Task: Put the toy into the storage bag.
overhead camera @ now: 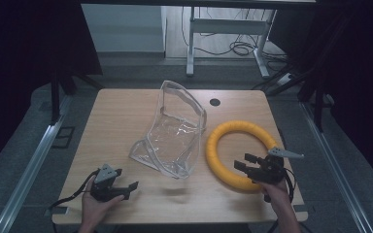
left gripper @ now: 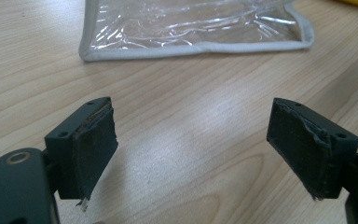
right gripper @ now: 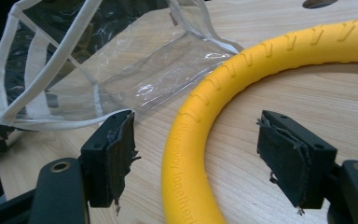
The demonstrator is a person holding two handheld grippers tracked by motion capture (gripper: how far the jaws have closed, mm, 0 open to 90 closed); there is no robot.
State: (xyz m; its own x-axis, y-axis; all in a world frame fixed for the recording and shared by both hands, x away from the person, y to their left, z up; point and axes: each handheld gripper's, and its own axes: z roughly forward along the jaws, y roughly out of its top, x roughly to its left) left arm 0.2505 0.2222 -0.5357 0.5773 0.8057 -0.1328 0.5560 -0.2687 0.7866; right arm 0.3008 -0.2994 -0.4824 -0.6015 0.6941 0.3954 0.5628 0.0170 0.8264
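Presently we find the yellow ring [overhead camera: 242, 154] lying flat on the right half of the table [overhead camera: 126, 111], its near arc passing between the spread jaws of the right gripper [overhead camera: 248, 166]; in the right gripper view the ring [right gripper: 200, 154] runs up between the two pads with a gap on either side, so we judge it straddled but not yet clamped. Just to its left sits the clear plastic bag [overhead camera: 175, 133], propped with its mouth raised toward the far edge and its lower panel flat on the wood, close beside the ring but, as far as we can tell, not touching it. The left gripper [overhead camera: 121, 190] rests near the front left edge, well apart from the bag, jaws released and holding nothing; its own view shows the bag's hemmed edge [left gripper: 196, 46] ahead. In our assessment nothing is accomplished so far: ring ungrasped, bag unheld, ring outside the bag.
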